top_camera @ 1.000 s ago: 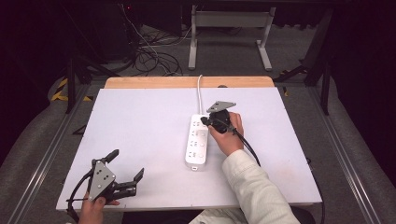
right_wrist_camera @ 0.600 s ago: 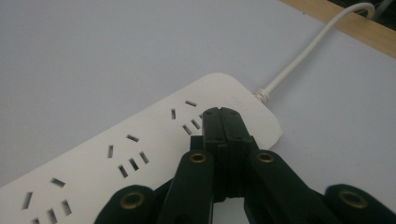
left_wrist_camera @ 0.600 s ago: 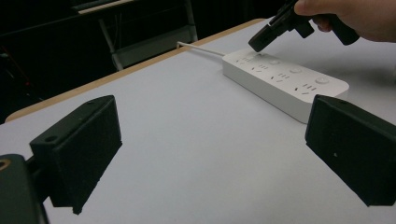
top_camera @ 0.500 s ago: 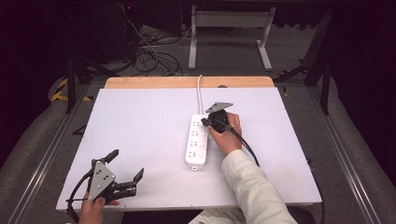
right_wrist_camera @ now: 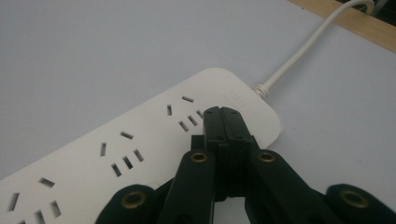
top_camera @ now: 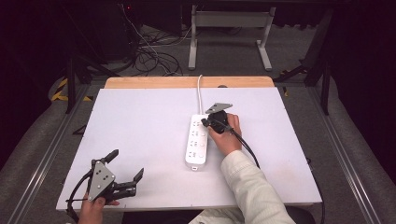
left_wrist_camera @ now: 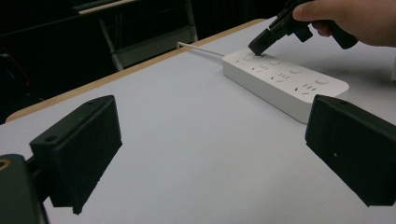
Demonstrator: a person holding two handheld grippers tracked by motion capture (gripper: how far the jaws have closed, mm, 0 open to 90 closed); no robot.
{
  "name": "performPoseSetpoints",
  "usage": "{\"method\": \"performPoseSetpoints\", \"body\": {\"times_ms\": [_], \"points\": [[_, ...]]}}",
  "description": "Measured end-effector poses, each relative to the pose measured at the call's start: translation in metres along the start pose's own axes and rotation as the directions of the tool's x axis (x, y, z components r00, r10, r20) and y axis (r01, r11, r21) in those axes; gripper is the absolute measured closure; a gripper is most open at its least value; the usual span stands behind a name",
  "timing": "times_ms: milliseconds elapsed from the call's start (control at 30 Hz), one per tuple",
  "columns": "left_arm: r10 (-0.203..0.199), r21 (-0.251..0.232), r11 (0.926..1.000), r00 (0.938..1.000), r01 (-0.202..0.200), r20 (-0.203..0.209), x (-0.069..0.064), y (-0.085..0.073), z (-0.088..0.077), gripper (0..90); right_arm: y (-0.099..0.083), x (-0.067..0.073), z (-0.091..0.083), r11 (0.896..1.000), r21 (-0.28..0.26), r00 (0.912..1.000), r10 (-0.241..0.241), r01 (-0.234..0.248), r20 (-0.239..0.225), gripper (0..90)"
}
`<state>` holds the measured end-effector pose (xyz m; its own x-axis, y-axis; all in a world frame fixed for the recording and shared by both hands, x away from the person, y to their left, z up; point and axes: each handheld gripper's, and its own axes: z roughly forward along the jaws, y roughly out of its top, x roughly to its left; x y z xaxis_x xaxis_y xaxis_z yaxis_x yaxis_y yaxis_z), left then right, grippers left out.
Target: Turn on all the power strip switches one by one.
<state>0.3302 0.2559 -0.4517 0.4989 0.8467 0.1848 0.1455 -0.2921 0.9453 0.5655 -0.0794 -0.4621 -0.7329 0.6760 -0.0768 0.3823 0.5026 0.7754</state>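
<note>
A white power strip [top_camera: 196, 141] lies just right of the table's [top_camera: 140, 121] centre, its cord [top_camera: 200, 95] running toward twelve o'clock. The right gripper [top_camera: 205, 122], jaws clenched together and empty, presses its tips on the strip's far end. The left gripper [top_camera: 127, 169] rests at seven o'clock, jaws spread wide, holding nothing.

White power strip [top_camera: 196, 142] flat on the table's right half, cord [top_camera: 200, 95] toward the far edge, seemingly nothing plugged in.

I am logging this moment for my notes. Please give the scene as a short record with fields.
surface: white table top
object: white power strip, its cord running to the far edge
right hand-held gripper: jaws shut, tips on the strip's far end
left hand-held gripper: jaws open, empty, near front left corner
</note>
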Motion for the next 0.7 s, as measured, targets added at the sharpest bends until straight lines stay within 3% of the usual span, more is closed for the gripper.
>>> {"method": "performPoseSetpoints", "body": {"times_ms": [700], "points": [[0.003, 0.001, 1.0, 1.0, -0.003, 0.006, -0.0013, 0.0003, 0.0, 3.9, -0.0047, -0.0003, 0.0022, 0.999, -0.013, 0.9995, 0.032, -0.032, -0.002, 90.0]]}}
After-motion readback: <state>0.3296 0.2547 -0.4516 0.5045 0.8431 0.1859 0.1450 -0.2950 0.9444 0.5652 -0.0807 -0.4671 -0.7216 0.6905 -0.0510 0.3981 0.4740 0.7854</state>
